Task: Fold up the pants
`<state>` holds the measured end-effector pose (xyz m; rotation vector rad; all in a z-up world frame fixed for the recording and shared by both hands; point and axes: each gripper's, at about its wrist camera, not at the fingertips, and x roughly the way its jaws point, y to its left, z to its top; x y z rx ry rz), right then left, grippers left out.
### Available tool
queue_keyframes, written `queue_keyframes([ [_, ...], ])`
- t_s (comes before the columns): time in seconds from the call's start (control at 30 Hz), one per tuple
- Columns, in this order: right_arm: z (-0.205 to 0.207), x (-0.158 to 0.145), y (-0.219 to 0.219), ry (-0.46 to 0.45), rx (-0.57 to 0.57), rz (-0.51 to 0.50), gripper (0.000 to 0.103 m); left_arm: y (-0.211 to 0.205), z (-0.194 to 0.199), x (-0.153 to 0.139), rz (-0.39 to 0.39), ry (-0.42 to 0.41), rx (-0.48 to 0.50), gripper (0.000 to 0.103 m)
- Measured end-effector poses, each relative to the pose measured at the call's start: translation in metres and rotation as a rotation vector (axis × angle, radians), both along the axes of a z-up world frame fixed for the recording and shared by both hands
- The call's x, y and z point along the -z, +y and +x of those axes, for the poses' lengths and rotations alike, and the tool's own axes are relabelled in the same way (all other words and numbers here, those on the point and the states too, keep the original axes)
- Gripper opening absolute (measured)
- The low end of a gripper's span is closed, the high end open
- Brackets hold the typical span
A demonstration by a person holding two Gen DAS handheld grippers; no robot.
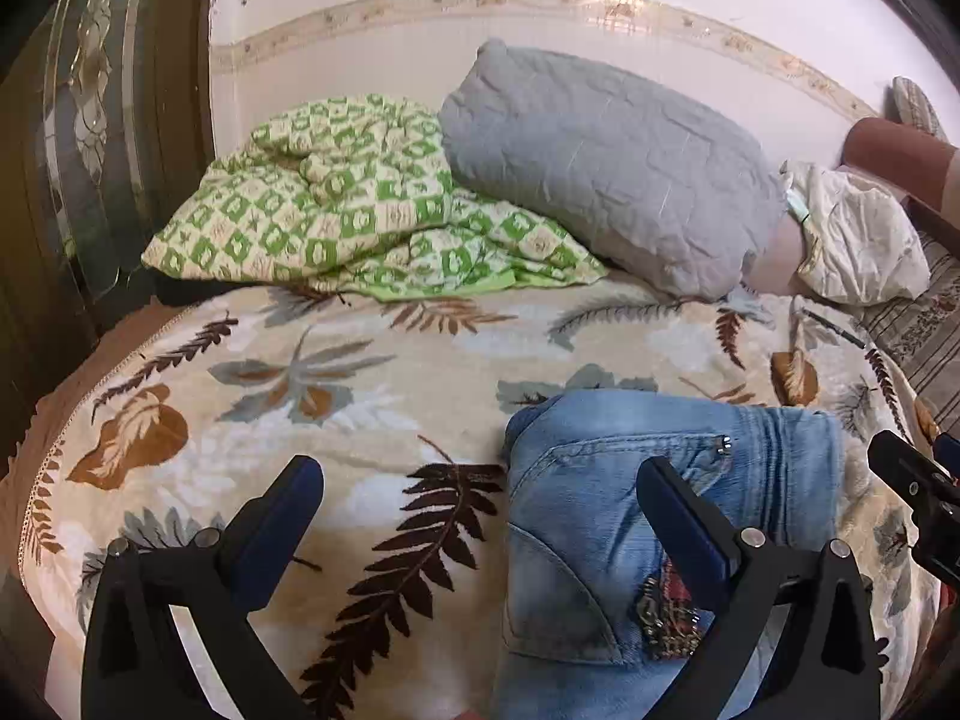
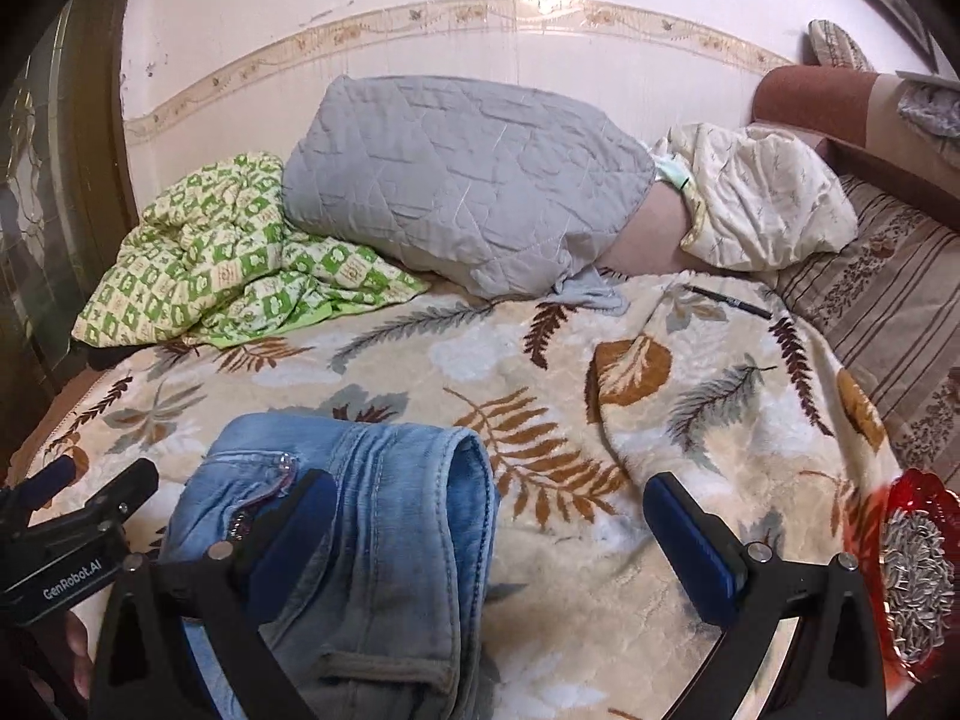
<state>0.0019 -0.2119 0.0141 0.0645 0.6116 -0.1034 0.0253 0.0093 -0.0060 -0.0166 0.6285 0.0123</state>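
Note:
Light blue jeans (image 1: 630, 510) lie folded into a narrow bundle on the leaf-patterned blanket (image 1: 360, 396). In the right wrist view the jeans (image 2: 372, 534) show a rounded fold edge at the far end. My left gripper (image 1: 480, 498) is open above the bundle's left edge, its right finger over the denim, its left finger over the blanket. My right gripper (image 2: 489, 516) is open, its left finger over the jeans, its right finger over bare blanket (image 2: 600, 540). Neither holds anything. Each gripper shows at the edge of the other's view.
A grey quilted pillow (image 1: 600, 180), a green checked quilt (image 1: 336, 210) and a cream pillow (image 2: 762, 192) lie at the far side against the wall. A pen (image 2: 726, 300) lies on the blanket. A red dish of seeds (image 2: 918, 564) sits at the right edge.

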Motion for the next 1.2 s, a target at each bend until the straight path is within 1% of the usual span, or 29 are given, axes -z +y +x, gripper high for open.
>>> queue_keyframes([
  [0.07,-0.005,-0.003,0.0,-0.004,0.004,-0.005,0.103,0.001,-0.006,-0.004,0.005,-0.018,-0.008,0.103],
  [0.13,-0.011,-0.005,-0.001,-0.003,0.008,-0.006,0.103,0.003,-0.011,-0.006,-0.008,-0.02,-0.009,0.103],
  [0.2,-0.015,-0.006,-0.002,0.002,0.008,-0.004,0.103,0.005,-0.015,-0.009,-0.022,-0.014,-0.009,0.103],
  [0.3,-0.026,-0.014,0.0,0.003,0.001,-0.01,0.103,0.006,-0.023,-0.013,-0.023,-0.009,-0.014,0.103],
  [0.4,-0.037,-0.022,0.003,-0.004,-0.007,-0.027,0.103,0.005,-0.032,-0.02,-0.04,0.016,0.008,0.103],
  [0.57,-0.056,-0.03,0.008,0.0,-0.016,-0.019,0.103,0.002,-0.046,-0.031,-0.015,0.033,0.035,0.103],
  [0.73,-0.069,-0.028,0.009,0.021,-0.018,-0.006,0.103,0.007,-0.064,-0.034,-0.035,0.049,0.033,0.103],
  [0.93,-0.083,-0.019,0.006,0.056,-0.002,0.035,0.103,0.008,-0.085,-0.028,-0.001,0.087,0.019,0.103],
  [1.03,-0.091,-0.02,0.003,0.061,0.0,0.052,0.103,0.012,-0.098,-0.03,0.001,0.078,0.007,0.103],
  [1.13,-0.1,-0.023,0.001,0.065,0.009,0.058,0.103,0.017,-0.107,-0.039,-0.017,0.067,-0.002,0.103],
  [1.2,-0.107,-0.028,-0.001,0.062,0.018,0.059,0.103,0.018,-0.113,-0.045,-0.009,0.057,-0.002,0.103],
])
